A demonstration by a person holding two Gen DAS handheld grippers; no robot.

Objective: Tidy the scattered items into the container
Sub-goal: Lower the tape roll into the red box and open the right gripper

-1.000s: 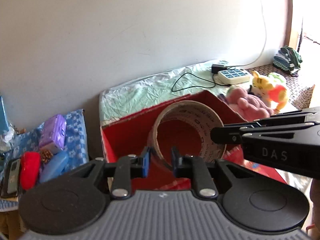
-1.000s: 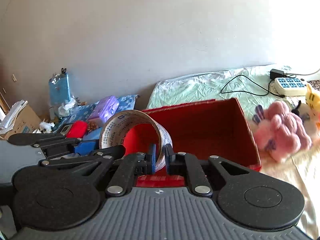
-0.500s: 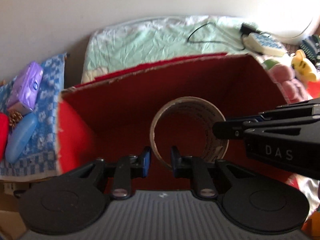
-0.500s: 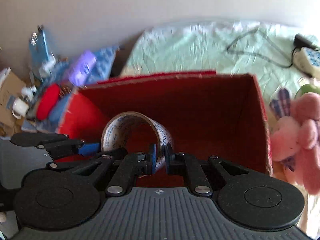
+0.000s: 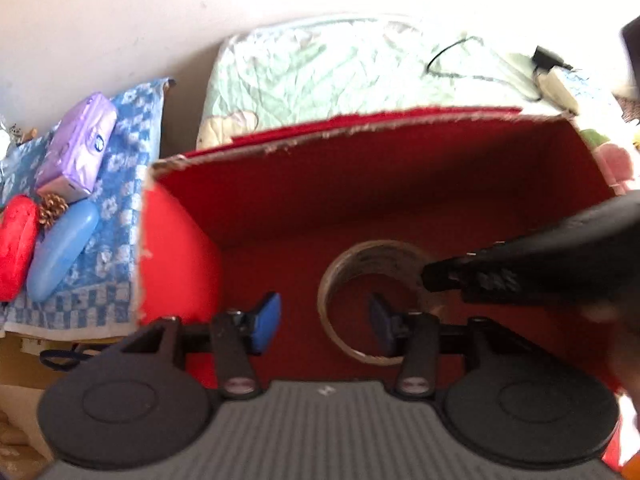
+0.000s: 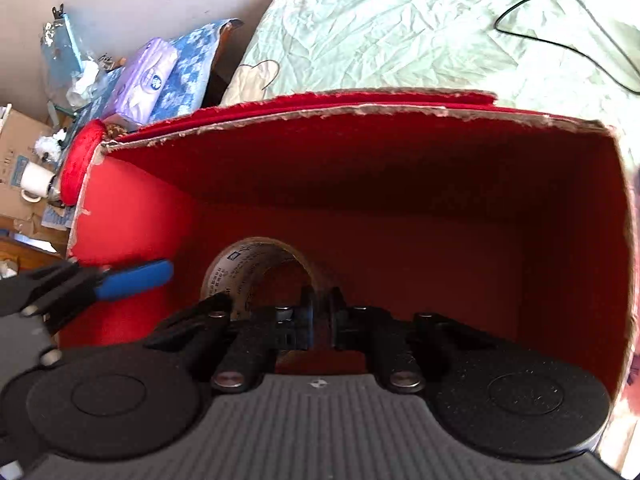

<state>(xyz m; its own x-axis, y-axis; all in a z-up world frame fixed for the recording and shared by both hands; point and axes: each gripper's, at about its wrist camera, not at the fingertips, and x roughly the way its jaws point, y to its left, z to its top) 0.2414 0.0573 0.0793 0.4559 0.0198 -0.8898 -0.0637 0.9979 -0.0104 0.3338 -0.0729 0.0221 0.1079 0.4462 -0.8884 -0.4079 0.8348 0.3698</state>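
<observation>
A brown tape roll (image 5: pixel 376 250) stands on edge low inside the red cardboard box (image 5: pixel 360 128). My left gripper (image 5: pixel 323 324) has its jaws opening. One blue pad is outside the roll's near wall and the other inside the ring, and neither presses it. My right gripper (image 5: pixel 429 280) comes in from the right, shut on the roll's far side. In the right wrist view my right gripper (image 6: pixel 319 314) pinches the wall of the tape roll (image 6: pixel 236 268) inside the box (image 6: pixel 360 110). One of the left gripper's blue pads (image 6: pixel 136 276) shows at the left.
Left of the box, a blue checked cloth (image 5: pixel 132 148) carries a purple tissue pack (image 5: pixel 76 148), a blue case (image 5: pixel 62 256), a red item (image 5: pixel 16 248) and a pine cone (image 5: pixel 52 206). Behind lies a green sheet (image 5: pixel 340 68) with a power strip (image 5: pixel 556 84). A pink plush (image 5: pixel 616 160) is right.
Both grippers have sunk with the tape roll from above the box down into it. The left jaws have come apart off the roll's wall. The right stays shut on it.
</observation>
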